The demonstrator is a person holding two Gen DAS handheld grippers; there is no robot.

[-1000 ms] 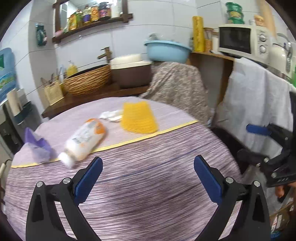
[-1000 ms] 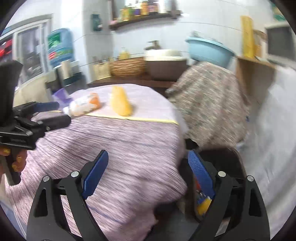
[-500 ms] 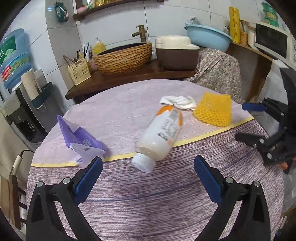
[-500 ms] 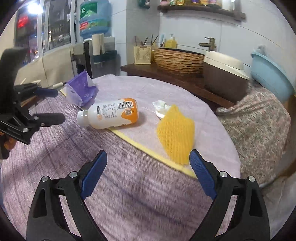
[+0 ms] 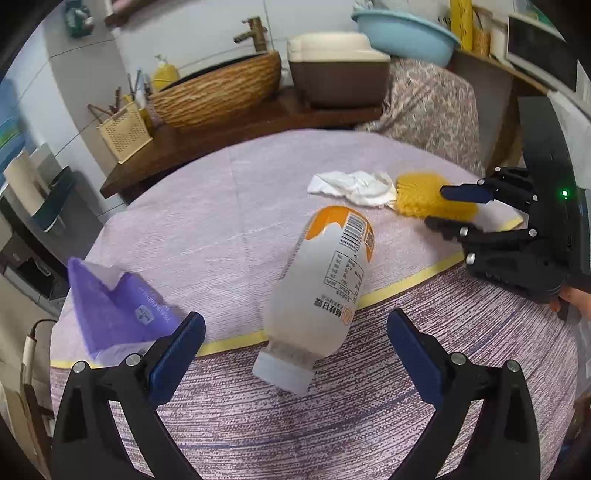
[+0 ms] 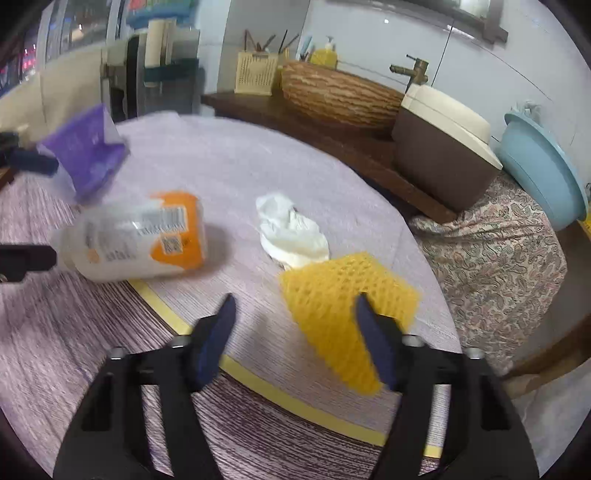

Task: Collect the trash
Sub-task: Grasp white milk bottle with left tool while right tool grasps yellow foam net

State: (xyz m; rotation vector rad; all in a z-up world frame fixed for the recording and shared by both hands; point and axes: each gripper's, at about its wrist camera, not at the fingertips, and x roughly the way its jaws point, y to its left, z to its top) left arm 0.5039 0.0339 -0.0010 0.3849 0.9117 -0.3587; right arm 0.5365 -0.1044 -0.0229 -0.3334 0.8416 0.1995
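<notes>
A white bottle [image 5: 325,280] with an orange base lies on its side on the table, cap toward me. My left gripper [image 5: 295,343] hovers open just before the cap, and its fingers reach either side of it. A purple packet [image 5: 114,306] lies to its left. Farther back are a crumpled white tissue [image 5: 354,186] and a yellow foam net [image 6: 343,295]. My right gripper [image 6: 295,314] is over the net with its jaws closing. The net lies partly between them, against the right finger, while the left finger is still apart from it.
The round table [image 5: 332,424] wears a purple striped cloth with a yellow band. Behind it a wooden counter holds a woven basin [image 5: 218,92], a brown-and-cream box [image 5: 336,70] and a blue bowl [image 5: 406,29]. A paisley-covered object [image 6: 498,251] stands by the table's right edge.
Both grippers have moved in over the table toward the items. The left one now reaches the bottle's cap. The right one has come down on the yellow net and its jaws have narrowed.
</notes>
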